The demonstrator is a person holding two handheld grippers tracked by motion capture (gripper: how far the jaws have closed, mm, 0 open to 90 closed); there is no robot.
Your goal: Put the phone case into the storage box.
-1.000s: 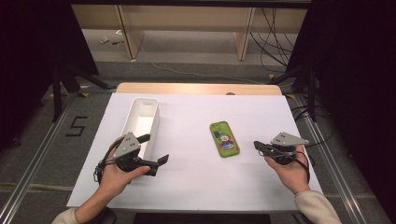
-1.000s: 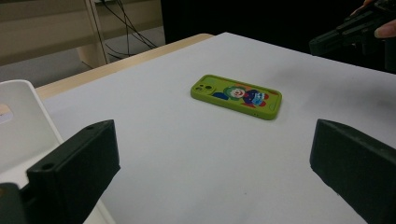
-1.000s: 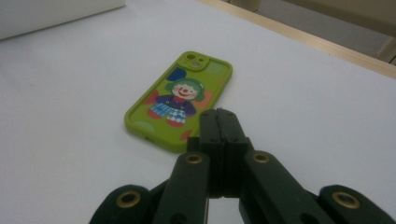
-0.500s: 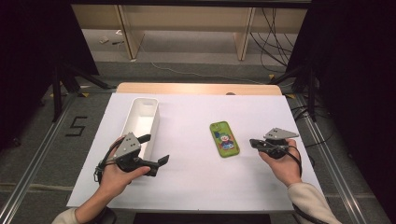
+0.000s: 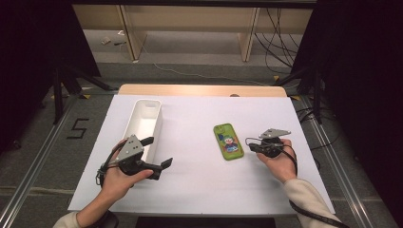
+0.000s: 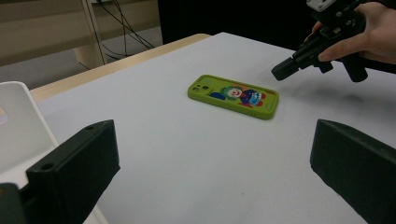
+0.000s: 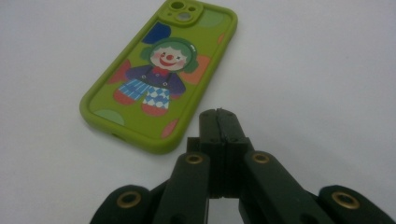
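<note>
Bare tabletop [image 5: 199,185] rings the phone [image 5: 228,141]; at its 3 o'clock hovers the right hand-held gripper [image 5: 250,147], jaws together, the left hand-held gripper [image 5: 157,152] spread wide beside the tray [image 5: 142,124].

Pretty bare setup: the worktop [image 5: 199,190] has a white sheet over it, with a strip of pale wood edge [image 5: 199,90] showing at the far side. Grey floor [image 5: 47,156] all around, with a "5" marked [image 5: 78,128] on it at the left. Behind that there's light wooden furniture [image 5: 190,28], loose black cables [image 5: 280,33], and dark curtains [image 5: 28,57] on both sides.
</note>
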